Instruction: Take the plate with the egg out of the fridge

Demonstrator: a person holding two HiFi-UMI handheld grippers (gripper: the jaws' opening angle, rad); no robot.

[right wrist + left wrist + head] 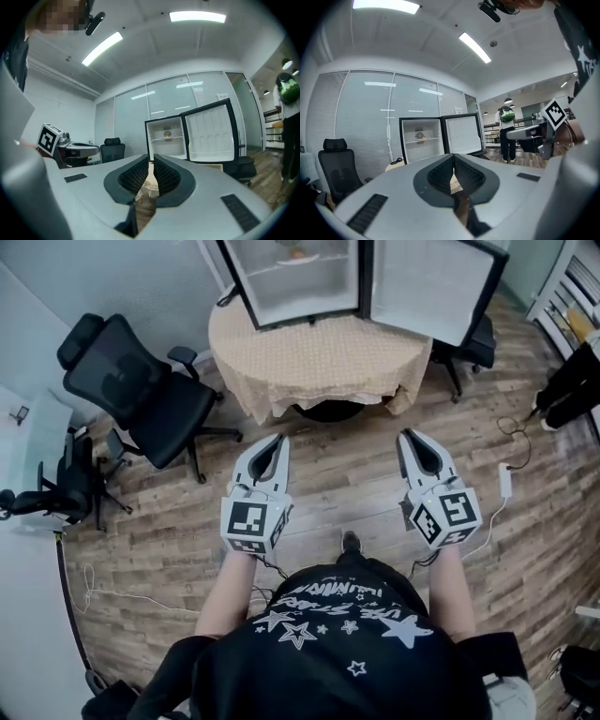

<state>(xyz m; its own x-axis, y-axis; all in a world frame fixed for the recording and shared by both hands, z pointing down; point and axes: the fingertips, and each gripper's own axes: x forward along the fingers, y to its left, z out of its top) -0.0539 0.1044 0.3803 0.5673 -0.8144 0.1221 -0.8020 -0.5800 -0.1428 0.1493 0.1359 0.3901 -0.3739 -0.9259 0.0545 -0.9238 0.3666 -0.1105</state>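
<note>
The small black fridge [251,306] stands open on a round table with a beige cloth [319,362], its door [427,287] swung out to the right. On its upper shelf sits the plate with the egg [298,254], also seen far off as the plate [420,136] and the plate [167,134]. Both grippers are held level over the wooden floor, short of the table. My left gripper [280,437] is shut and holds nothing; its tips [453,155] touch. My right gripper [403,434] is likewise shut and holds nothing, its pads [151,158] together.
A black office chair [141,381] stands left of the table, another [56,488] further left, a third [478,343] behind the fridge door. A person [507,131] stands at the far right. A white power strip [506,482] and cables lie on the floor.
</note>
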